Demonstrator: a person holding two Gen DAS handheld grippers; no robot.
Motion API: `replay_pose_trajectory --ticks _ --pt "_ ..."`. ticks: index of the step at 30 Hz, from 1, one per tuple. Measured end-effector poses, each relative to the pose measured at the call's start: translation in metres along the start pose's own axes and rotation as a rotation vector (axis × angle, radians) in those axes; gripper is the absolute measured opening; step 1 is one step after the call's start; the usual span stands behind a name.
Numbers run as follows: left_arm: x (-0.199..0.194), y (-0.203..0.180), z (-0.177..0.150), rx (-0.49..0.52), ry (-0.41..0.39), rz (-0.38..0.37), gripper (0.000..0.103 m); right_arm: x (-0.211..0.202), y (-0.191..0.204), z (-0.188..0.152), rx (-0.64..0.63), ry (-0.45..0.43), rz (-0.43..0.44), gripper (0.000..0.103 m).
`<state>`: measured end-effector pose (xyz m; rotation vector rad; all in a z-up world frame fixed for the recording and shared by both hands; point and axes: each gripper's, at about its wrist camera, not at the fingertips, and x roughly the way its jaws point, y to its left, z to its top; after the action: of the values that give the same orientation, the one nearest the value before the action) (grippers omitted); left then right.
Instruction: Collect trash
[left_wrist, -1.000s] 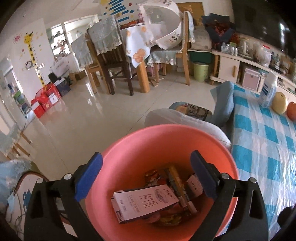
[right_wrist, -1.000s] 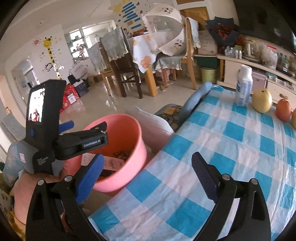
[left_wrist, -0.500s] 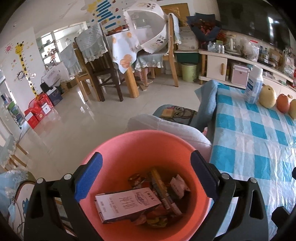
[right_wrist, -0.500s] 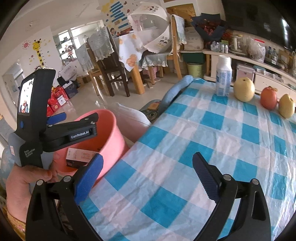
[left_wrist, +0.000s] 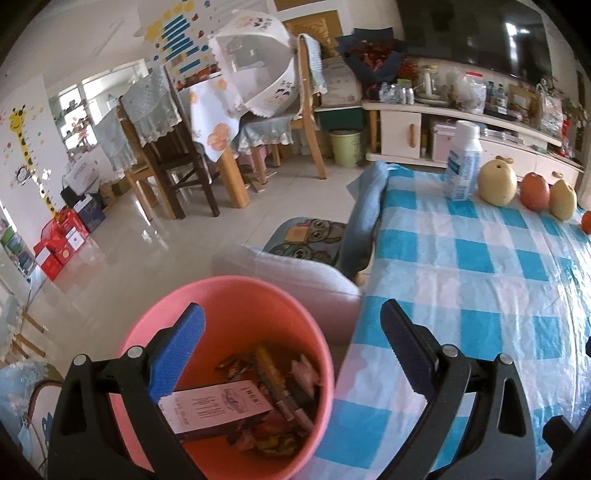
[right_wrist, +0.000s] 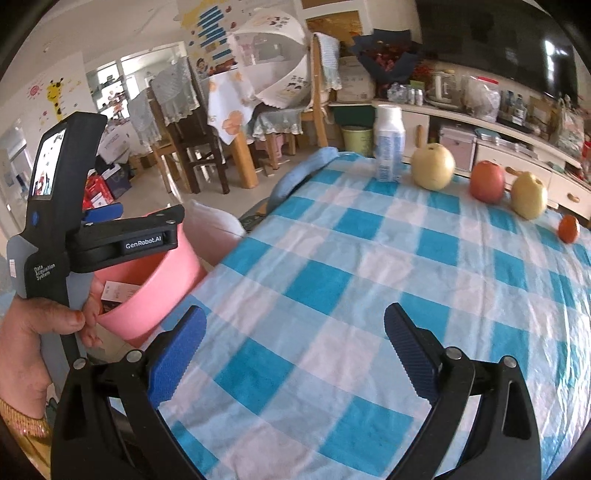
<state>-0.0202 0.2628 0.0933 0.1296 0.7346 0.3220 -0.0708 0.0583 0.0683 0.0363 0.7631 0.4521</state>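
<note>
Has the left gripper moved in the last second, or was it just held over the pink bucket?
Yes. In its own view the pink bucket slid from centre toward lower left, so the left gripper has swung right, toward the checked tablecloth.

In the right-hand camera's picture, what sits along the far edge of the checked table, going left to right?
White bottle → large yellow pear → red apple → smaller yellow pear → small orange fruit, all on the blue checked tablecloth.
</note>
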Motion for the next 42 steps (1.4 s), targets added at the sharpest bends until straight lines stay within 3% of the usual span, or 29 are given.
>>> replay_pose_trajectory --ticks 10,35,42 --pt "-0.006 -0.047 0.006 0.055 -0.02 -0.047 0.096 -0.024 -0.044 -0.002 0.065 -0.037 -0.033 0.096" --pt "-0.034 -0.184 0.005 0.206 -0.086 -0.169 0.096 -0.081 -0.158 -0.028 0.145 -0.1 -0.239 0.096" --pt "-0.05 -0.22 0.002 0.201 -0.113 -0.267 0.096 -0.095 -0.176 -0.036 0.14 -0.11 -0.276 0.096"
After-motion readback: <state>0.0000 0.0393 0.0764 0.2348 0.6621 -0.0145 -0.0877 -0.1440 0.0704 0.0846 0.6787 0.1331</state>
